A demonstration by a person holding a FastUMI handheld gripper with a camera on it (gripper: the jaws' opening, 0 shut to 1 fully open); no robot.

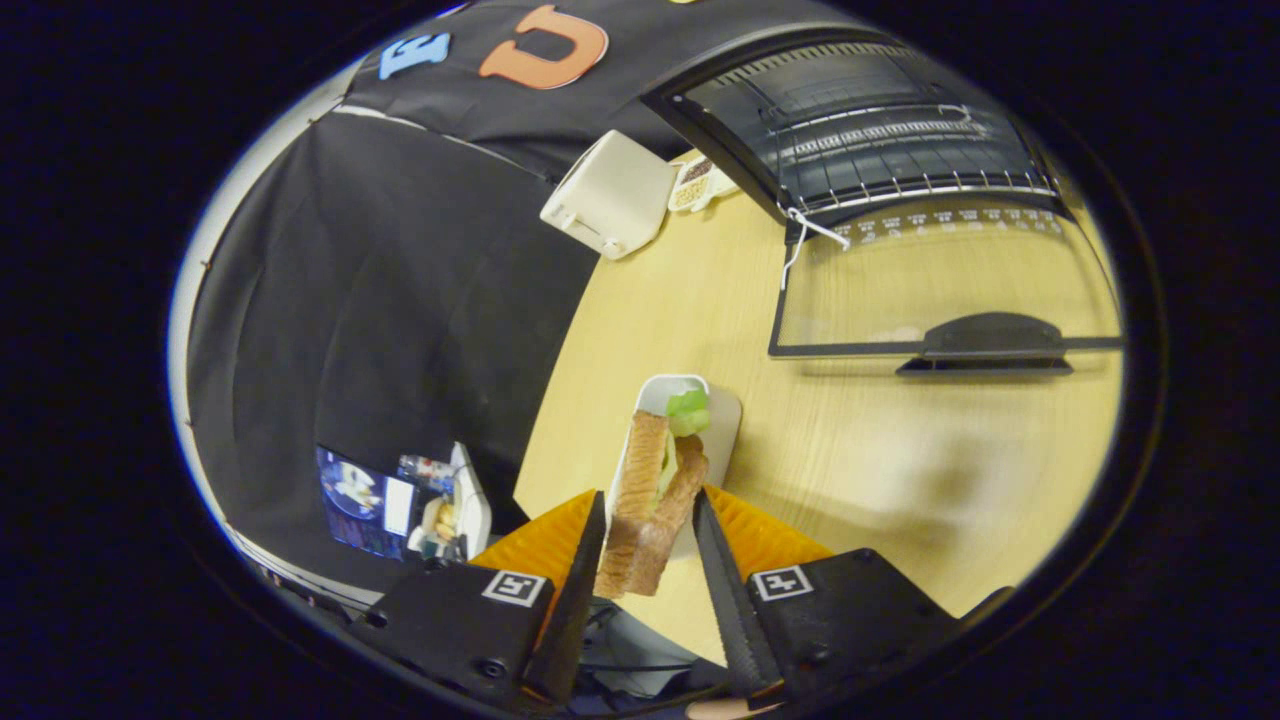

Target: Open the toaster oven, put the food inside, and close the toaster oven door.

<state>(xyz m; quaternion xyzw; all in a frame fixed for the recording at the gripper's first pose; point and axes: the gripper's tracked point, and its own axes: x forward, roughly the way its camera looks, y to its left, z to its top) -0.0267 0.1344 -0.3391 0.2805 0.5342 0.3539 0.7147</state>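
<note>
Gripper view: my fingers [648, 545] reach forward over the edge of a pale wooden worktop [900, 450].
Fingers: clamped on a sandwich [650, 500], one finger pressing each bread face.
Sandwich: toasted bread with green filling, standing on edge between my fingers, its far end over a small white tray [725, 425] that lies on the worktop.
Toaster oven [860, 130]: well beyond the sandwich, across the worktop, its wire rack showing inside.
Oven door [950, 290]: swung fully down, glass flat over the worktop, dark handle on the edge nearest the sandwich; a white string hangs at its hinge corner.
White toaster [612, 195]: beside the toaster oven, on its side away from the door handle, with a small dish of food [700, 182] between the two.
</note>
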